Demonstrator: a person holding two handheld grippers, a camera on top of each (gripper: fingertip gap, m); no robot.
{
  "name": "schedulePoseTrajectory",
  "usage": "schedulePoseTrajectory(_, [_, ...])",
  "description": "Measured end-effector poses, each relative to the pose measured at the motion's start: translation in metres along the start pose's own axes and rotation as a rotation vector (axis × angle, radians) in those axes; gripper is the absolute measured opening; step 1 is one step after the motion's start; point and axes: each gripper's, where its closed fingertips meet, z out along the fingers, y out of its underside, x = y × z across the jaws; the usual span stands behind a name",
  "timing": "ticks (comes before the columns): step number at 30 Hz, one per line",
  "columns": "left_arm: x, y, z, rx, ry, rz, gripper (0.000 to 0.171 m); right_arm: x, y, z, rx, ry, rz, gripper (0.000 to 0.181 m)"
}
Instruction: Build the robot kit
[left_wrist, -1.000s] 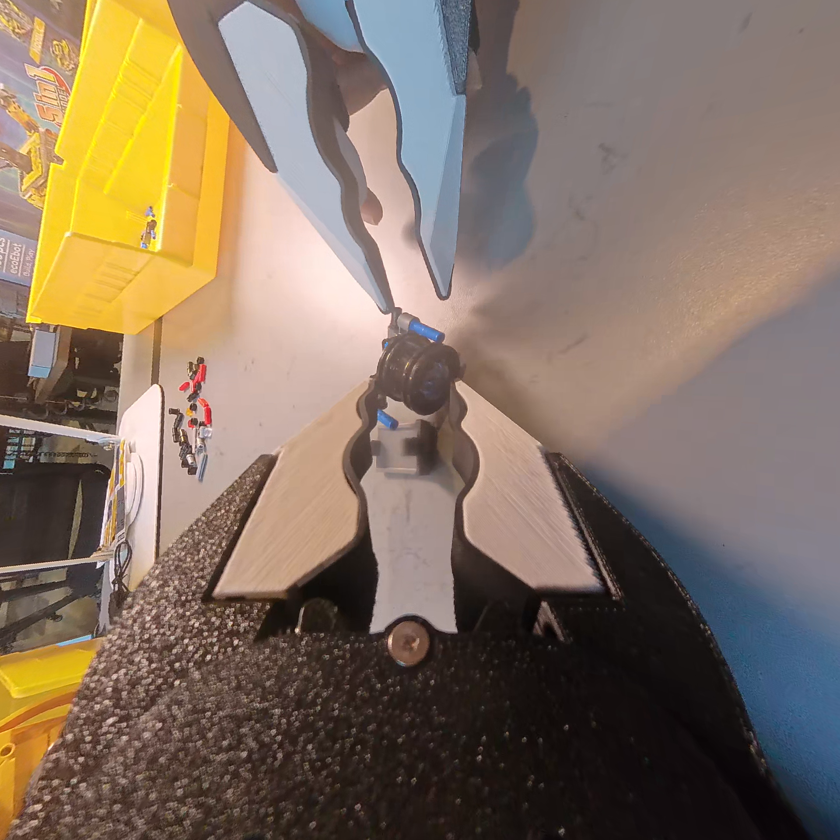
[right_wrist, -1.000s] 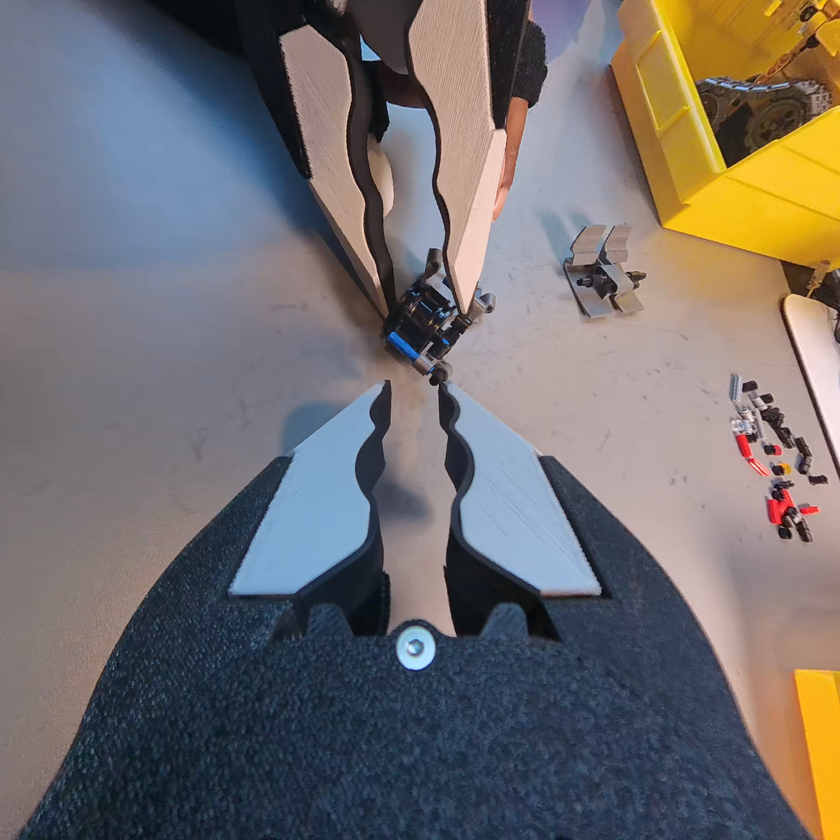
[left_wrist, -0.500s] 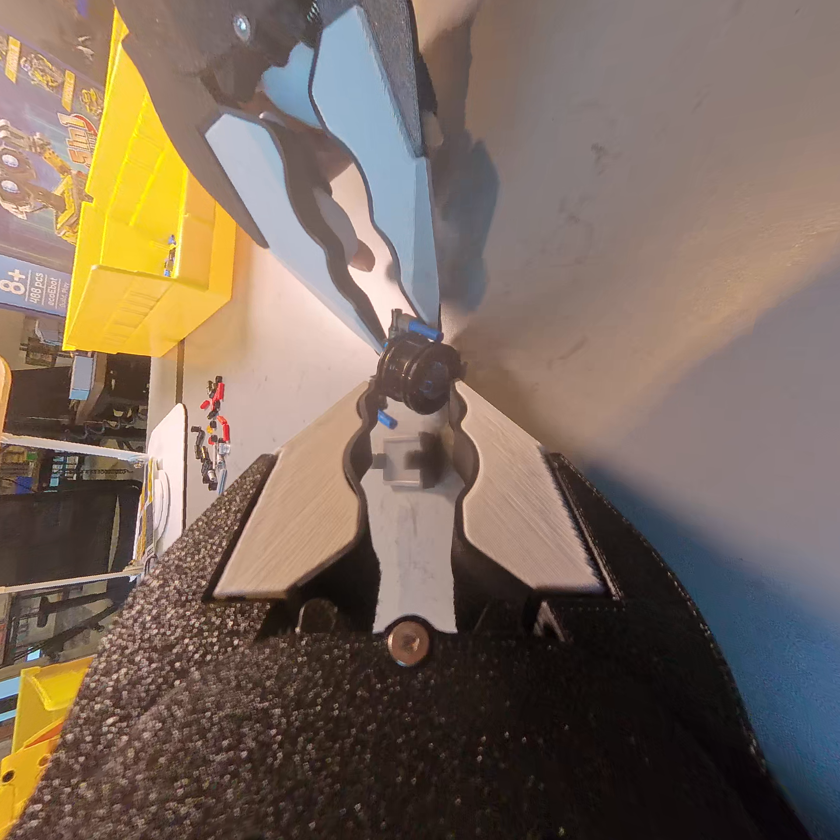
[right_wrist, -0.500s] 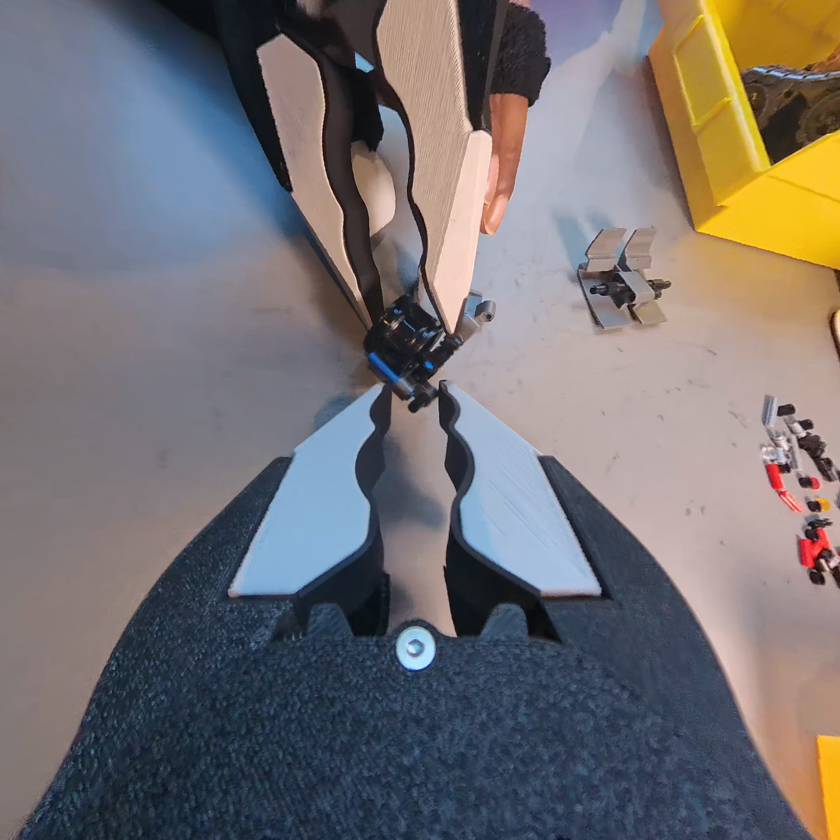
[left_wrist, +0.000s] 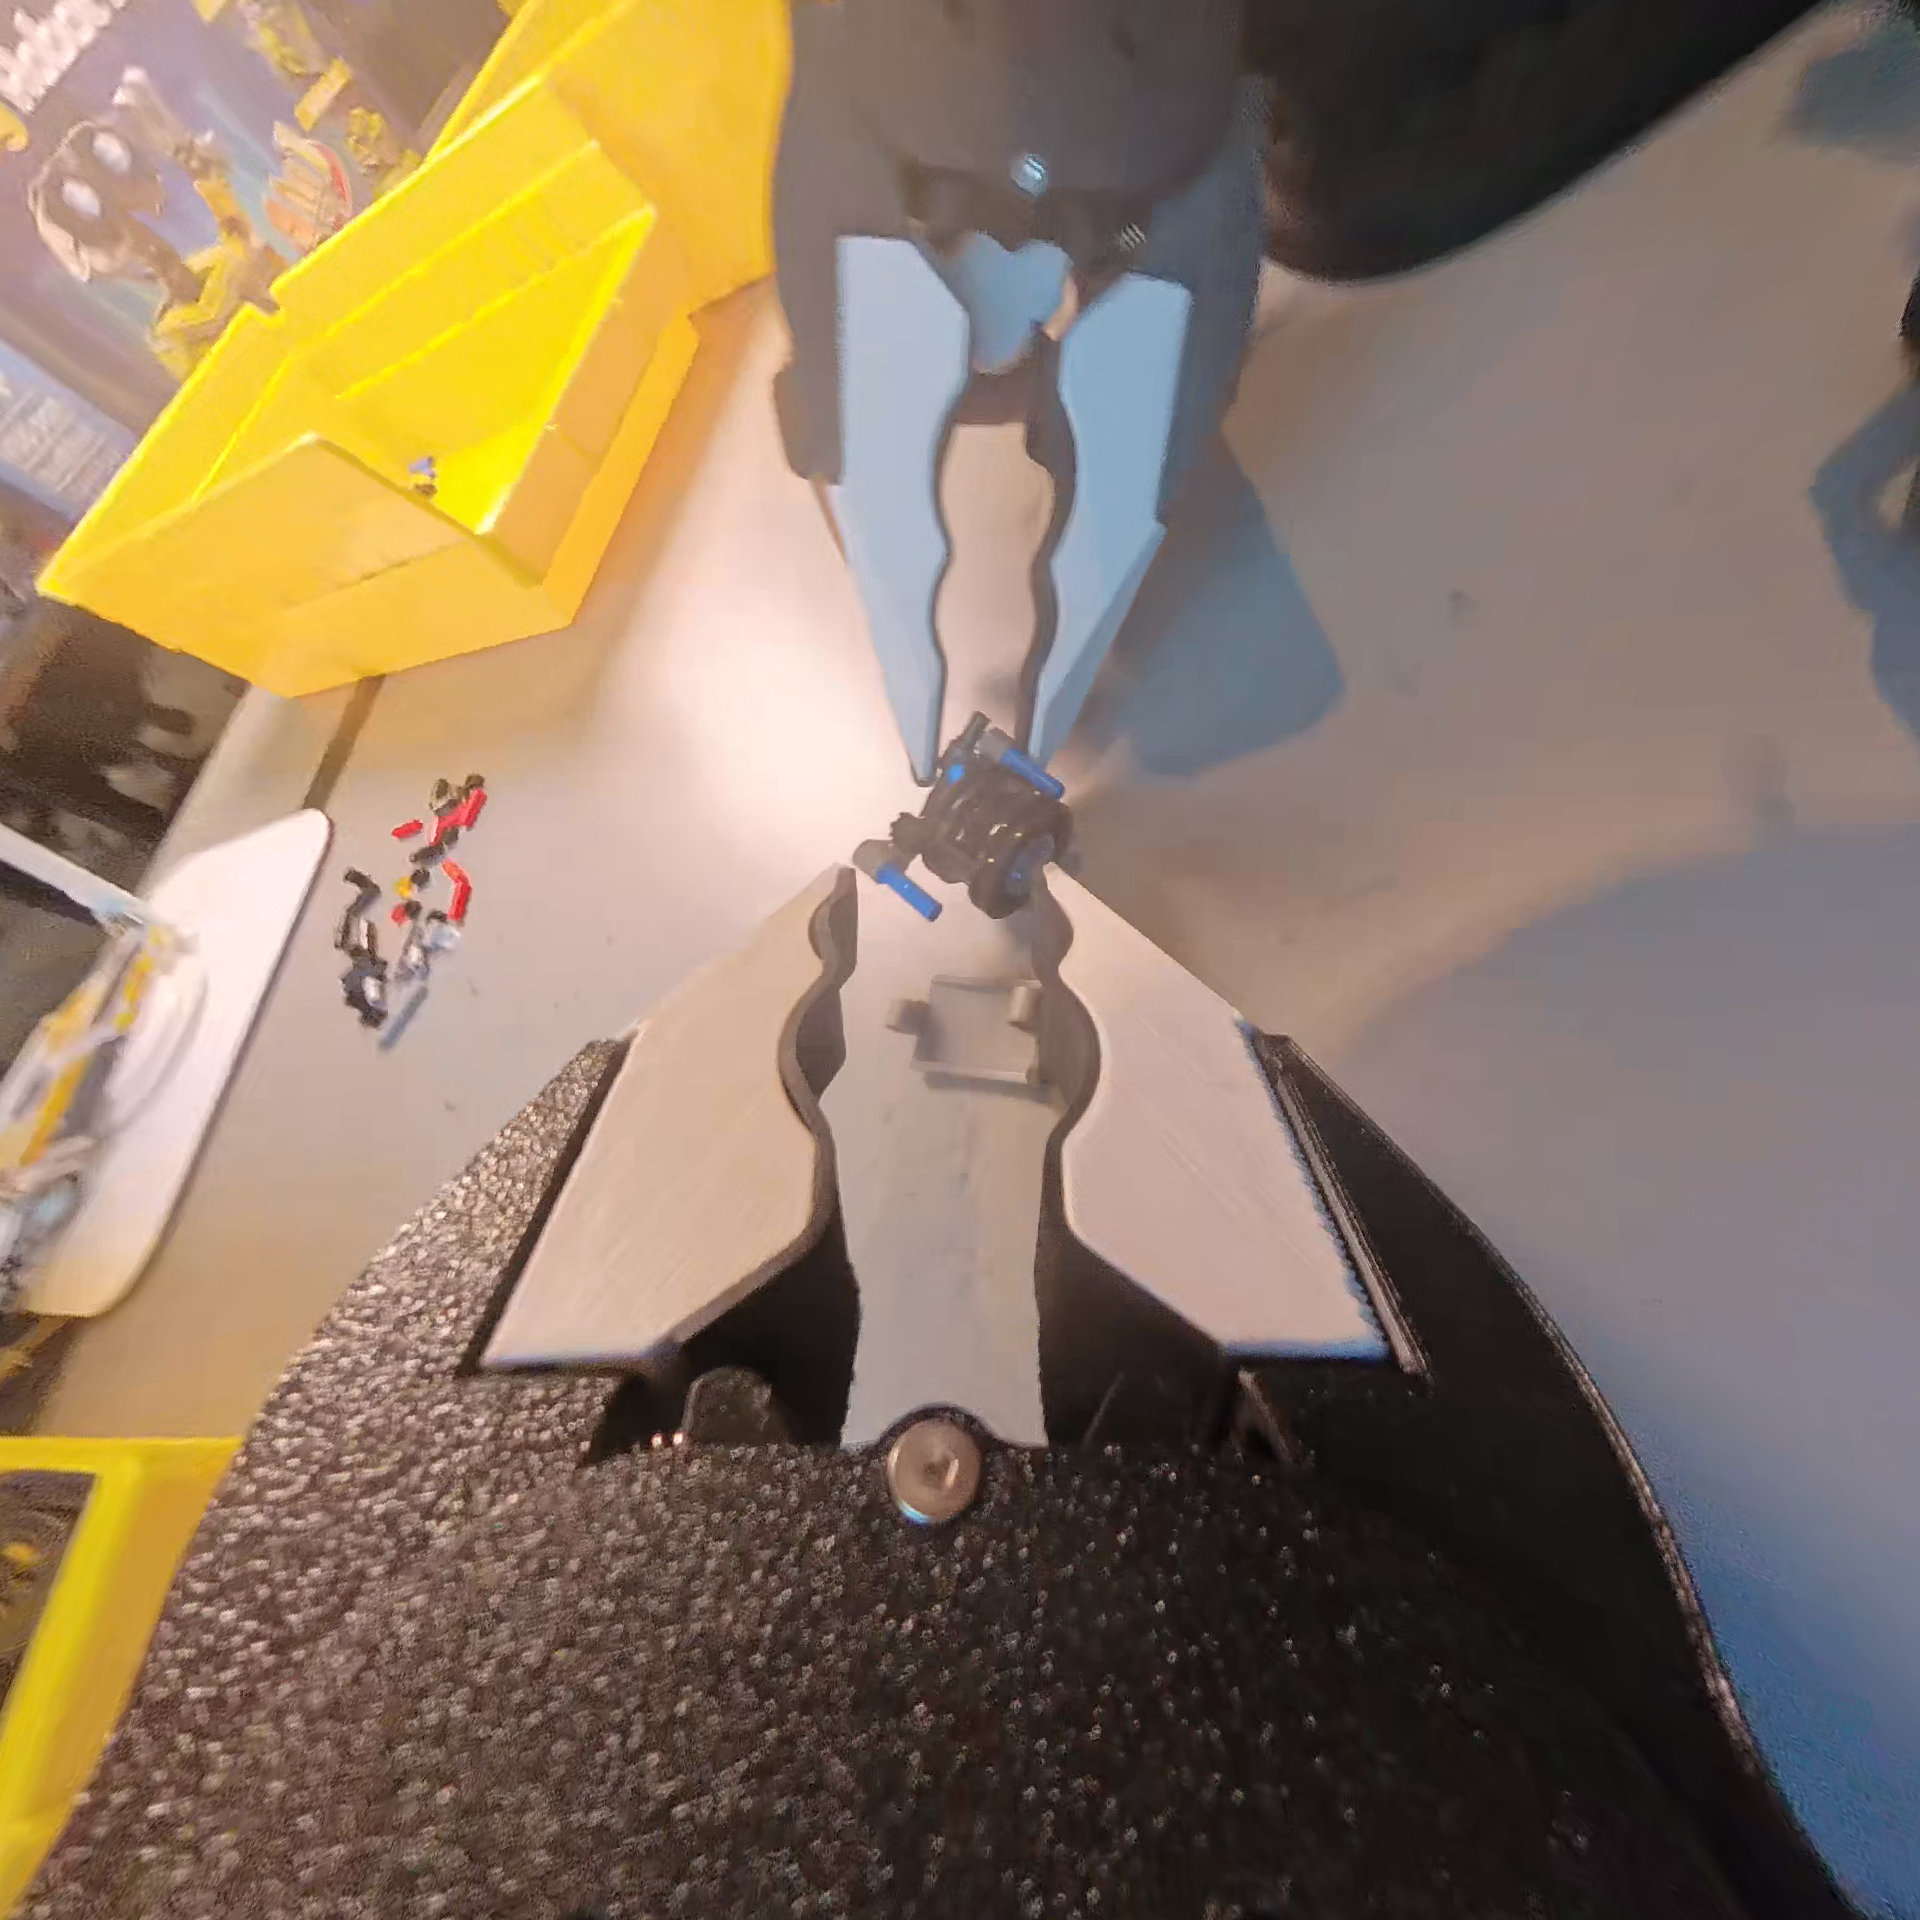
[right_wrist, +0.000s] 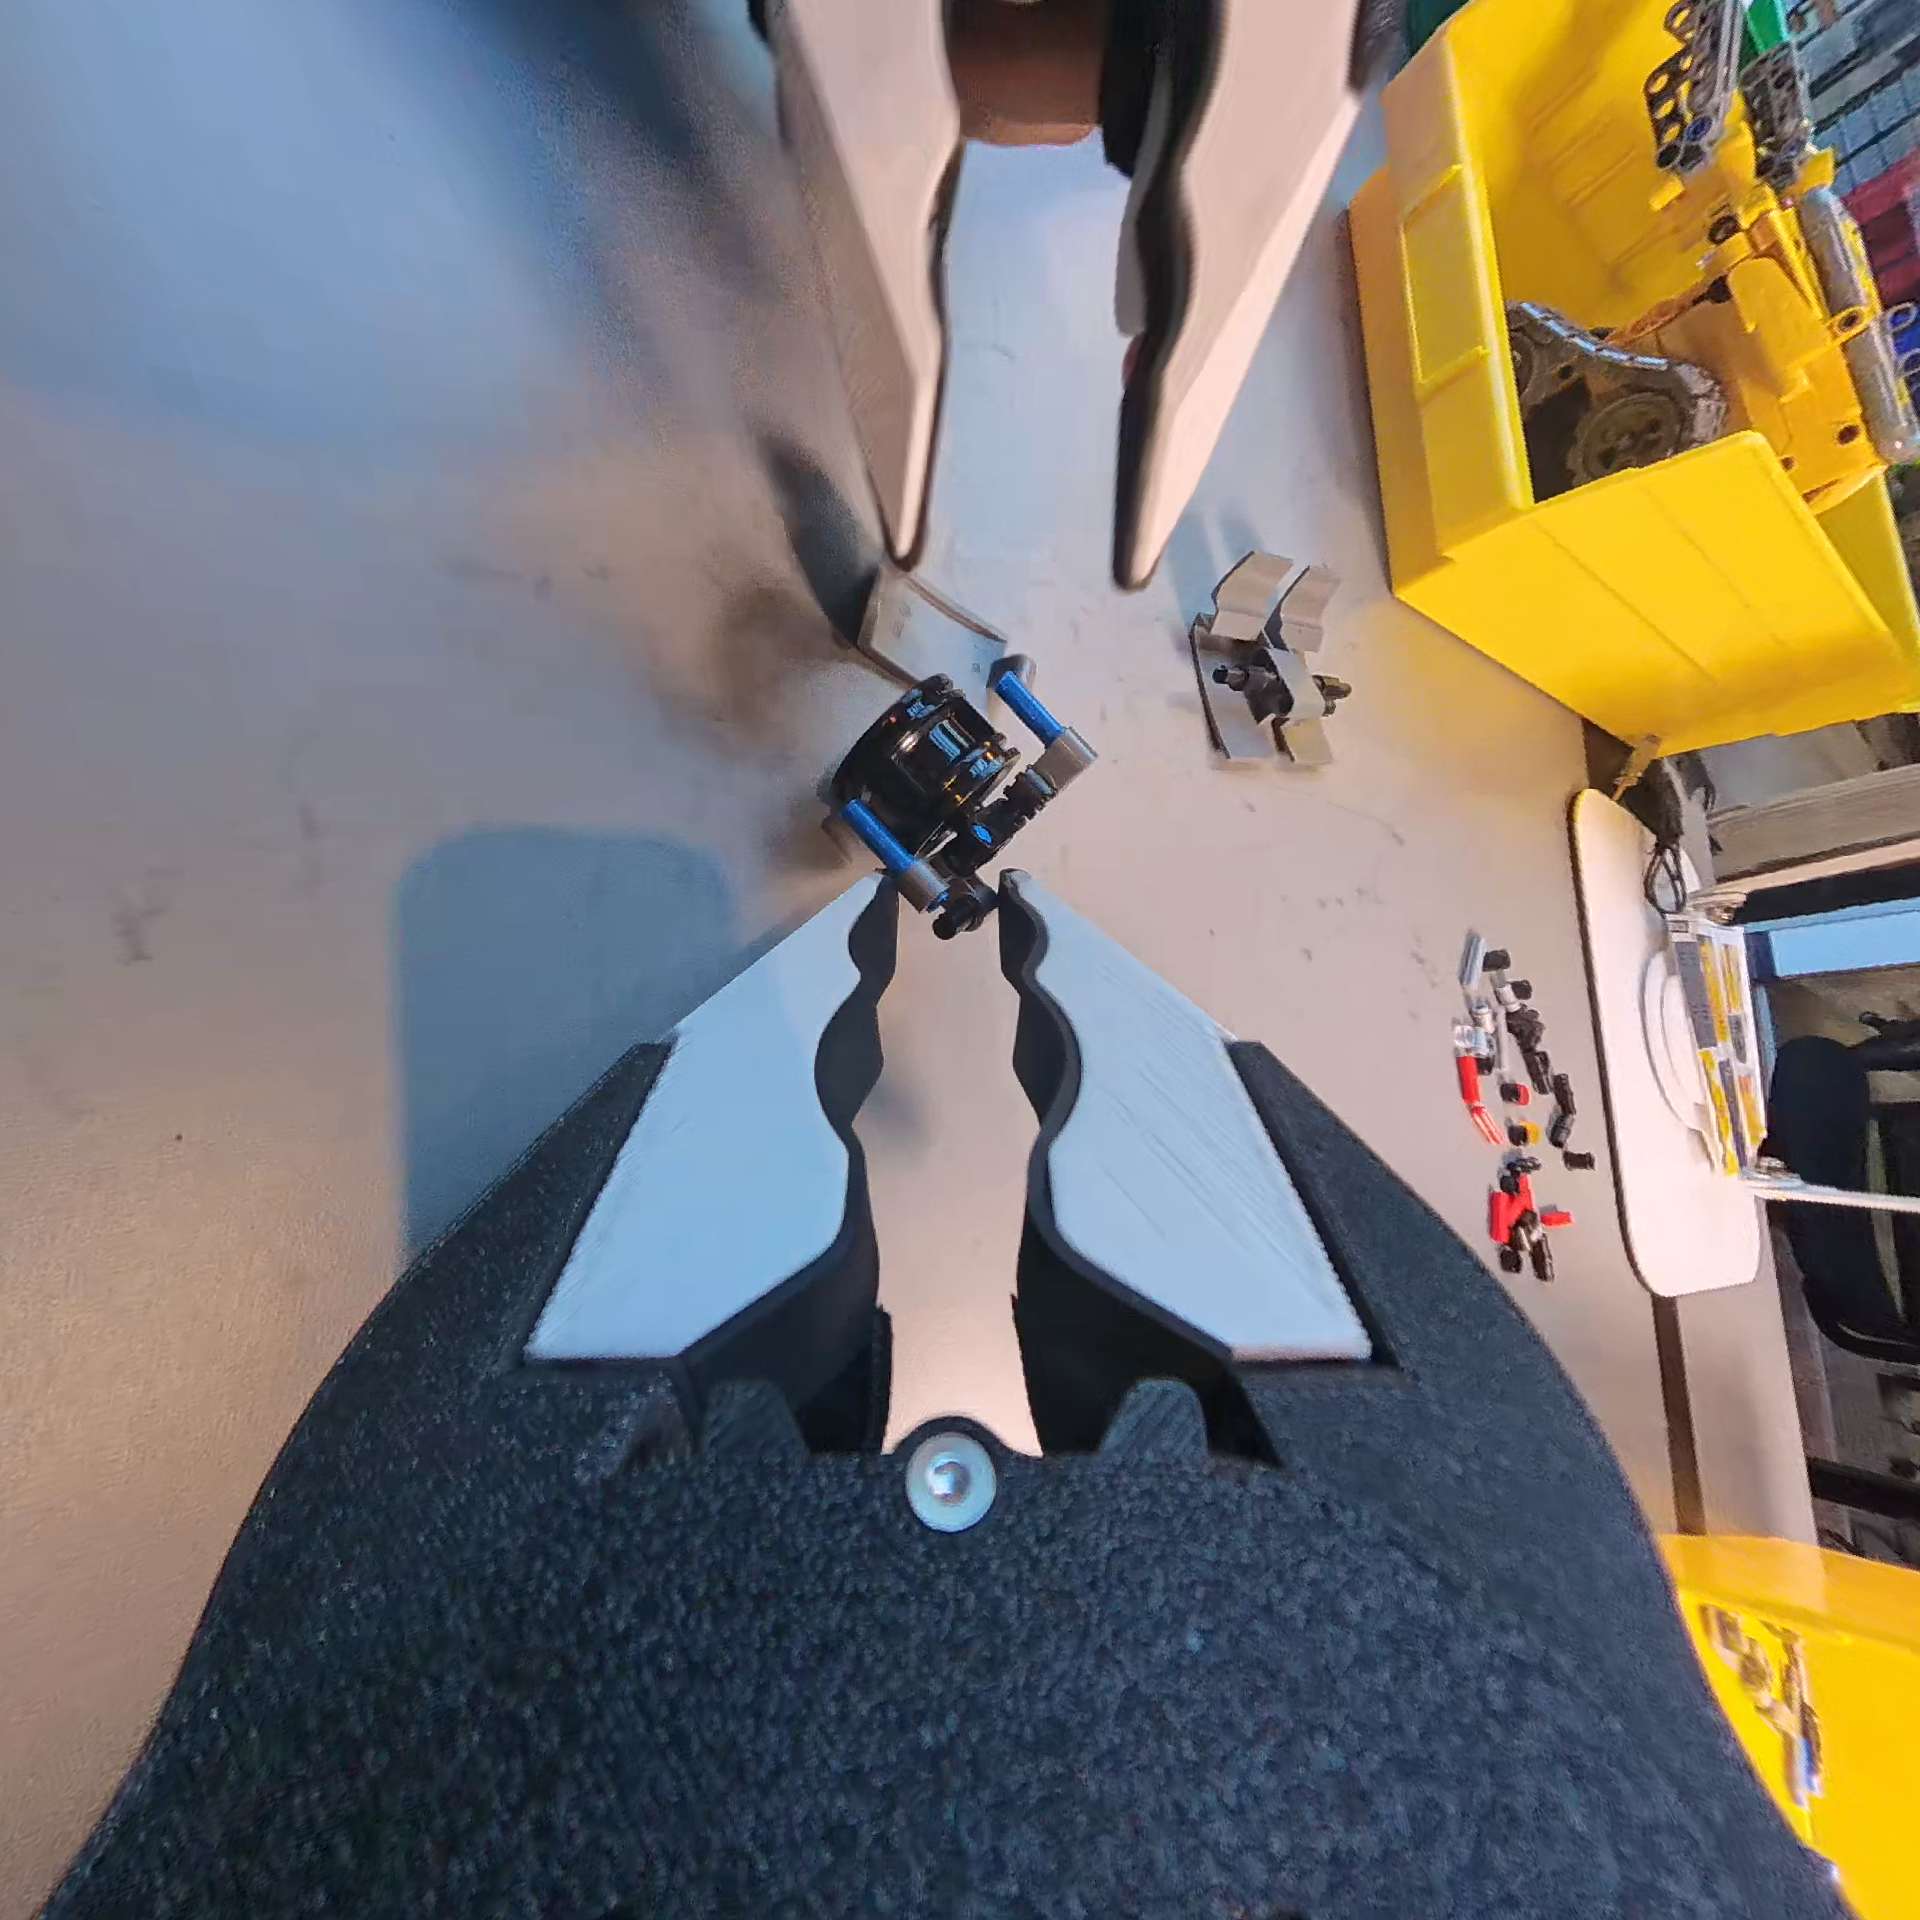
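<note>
Left gripper (left_wrist: 948, 891): I am holding its fingers spread wide, with nothing between them. They are framing a flat grey plate (left_wrist: 971, 1029) that is lying on the table (left_wrist: 1558, 1039). Right gripper (right_wrist: 948, 881): I am keeping its tips nearly together, pinching the black pin end of the black wheel assembly (right_wrist: 935, 769) with its blue pins. The assembly is hanging just beyond the right tips, between the two tools and above the plate. The right wrist view is showing what the left one is not: the gap between the left fingers and the assembly, a grey bracket piece (right_wrist: 1262, 665) lying beside a yellow bin (right_wrist: 1662, 582), and the tracked model sitting in that bin. The left wrist view is showing the right tips closing on the assembly's far end from the other side. Both views are taking in the scatter of small red and black parts (right_wrist: 1517, 1122) near a white booklet (right_wrist: 1662, 1039). Against the frame one second earlier, the roles are reversing. The left fingers, then clamped on the wheel, are now released and drawn back, while the right tips, then short of the assembly, are now gripping it.
</note>
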Motion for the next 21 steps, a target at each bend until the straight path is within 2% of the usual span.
schedulePoseTrajectory(4, [-0.017,-0.006,-0.015,0.079,0.036,-0.253,0.036,-0.002,0.005,0.000,-0.022,-0.003,-0.005,0.019])
schedulePoseTrajectory(10, [-0.037,-0.002,-0.026,0.153,0.037,-0.459,0.039,-0.004,0.006,-0.001,-0.019,-0.014,0.018,0.019])
schedulePoseTrajectory(15, [-0.035,0.009,-0.023,0.110,0.070,-0.529,0.043,-0.007,0.006,-0.003,0.004,-0.039,0.048,0.019])
schedulePoseTrajectory(21, [-0.014,0.025,-0.016,-0.012,0.172,-0.506,0.047,-0.009,0.005,-0.004,0.027,-0.068,0.082,0.020])
